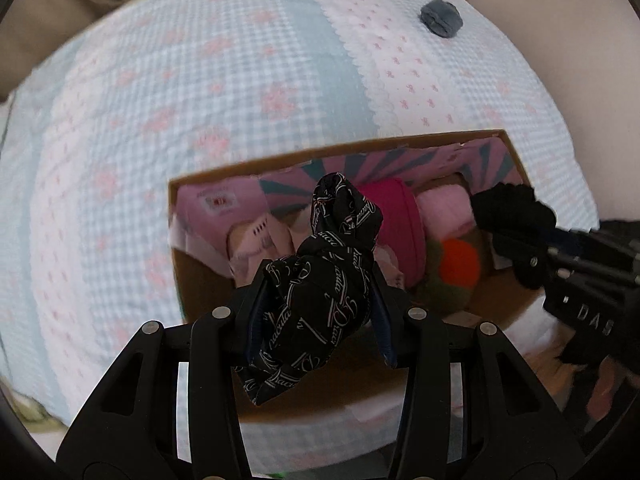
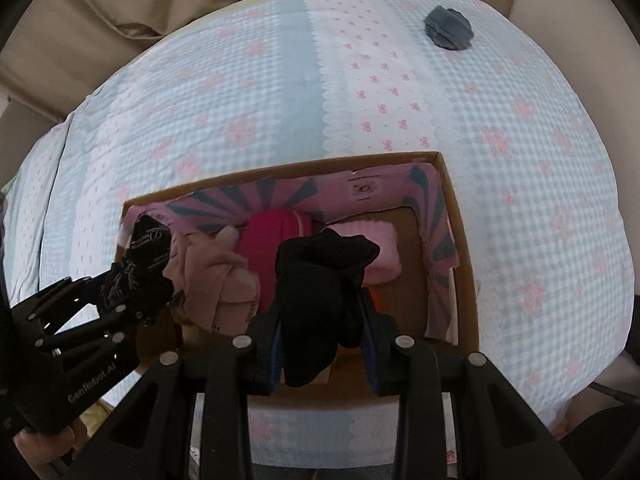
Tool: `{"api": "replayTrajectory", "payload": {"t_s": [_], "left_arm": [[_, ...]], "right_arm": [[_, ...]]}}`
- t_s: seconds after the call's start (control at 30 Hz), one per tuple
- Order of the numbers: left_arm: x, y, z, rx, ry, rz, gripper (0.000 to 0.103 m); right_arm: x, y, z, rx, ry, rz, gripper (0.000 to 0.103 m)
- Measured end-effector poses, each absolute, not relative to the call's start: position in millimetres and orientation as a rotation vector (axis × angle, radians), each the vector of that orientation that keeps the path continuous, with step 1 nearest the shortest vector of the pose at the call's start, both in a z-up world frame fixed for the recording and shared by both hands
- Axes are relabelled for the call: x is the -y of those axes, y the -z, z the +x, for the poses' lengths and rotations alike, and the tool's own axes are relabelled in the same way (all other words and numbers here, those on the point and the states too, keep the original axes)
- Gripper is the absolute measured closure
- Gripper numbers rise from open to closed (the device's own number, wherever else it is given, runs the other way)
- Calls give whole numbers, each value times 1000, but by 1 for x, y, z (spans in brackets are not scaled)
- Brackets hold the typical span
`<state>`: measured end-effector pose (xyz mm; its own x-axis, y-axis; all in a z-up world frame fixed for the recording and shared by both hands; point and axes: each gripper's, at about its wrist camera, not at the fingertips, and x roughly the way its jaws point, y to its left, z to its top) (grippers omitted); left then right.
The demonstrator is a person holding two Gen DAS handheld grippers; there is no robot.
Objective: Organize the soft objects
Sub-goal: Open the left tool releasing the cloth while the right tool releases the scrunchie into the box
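Soft objects: you carry two of them, both hanging over the open cardboard box (image 2: 460, 240) that sits on the checked bedspread (image 1: 120, 140); several more already lie inside.
Left claw (image 1: 320, 312): narrowed on a black printed cloth (image 1: 332, 256), twisted and knotted, with a tail dangling below the fingers toward the near wall of the box.
Box, left part: a beige-pink garment (image 2: 212, 272) lies bunched here, right under your left load.
Box, middle: a magenta roll (image 2: 276, 240) stands against the patterned pink lining.
Right claw (image 2: 324, 336): closed on a plain black bundle (image 2: 320, 276), which hides most of the space beneath it.
Box, right part: a pale pink roll (image 2: 380, 248) and, seen from the left wrist, an orange-and-green ball (image 1: 456, 268).
Far right of the bed: a grey-blue bundle (image 2: 448, 28) lies well apart from the box, not yet gathered.
Risk, left: if you let go from here, the dangling tail may drape over the box wall rather than fall inside.
Risk, right: your two claws are close together; lowering both at once could tangle the cloths or knock the standing rolls over.
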<state>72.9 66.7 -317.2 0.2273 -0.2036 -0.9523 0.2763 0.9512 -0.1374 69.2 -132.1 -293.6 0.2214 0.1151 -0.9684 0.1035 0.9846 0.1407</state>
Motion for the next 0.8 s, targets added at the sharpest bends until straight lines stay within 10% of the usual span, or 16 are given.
{"api": "replayTrajectory", "payload": {"t_s": [0.1,0.23,0.3,0.8], "left_arm": [[-62,318,80,-1293,339,95,54],[-63,329,89,-1351,344,62,0],[-66,332,89,-1351,324,65,0],[-74,318,80,-1346,314,48,0]], "right_arm": [[134,298,76,-1358,-1,196,72],[137,305,85,-1347,-1,212,14],[137,304,85,-1329,1,222,1],[138,283,75,-1285,-13,191,1]]}}
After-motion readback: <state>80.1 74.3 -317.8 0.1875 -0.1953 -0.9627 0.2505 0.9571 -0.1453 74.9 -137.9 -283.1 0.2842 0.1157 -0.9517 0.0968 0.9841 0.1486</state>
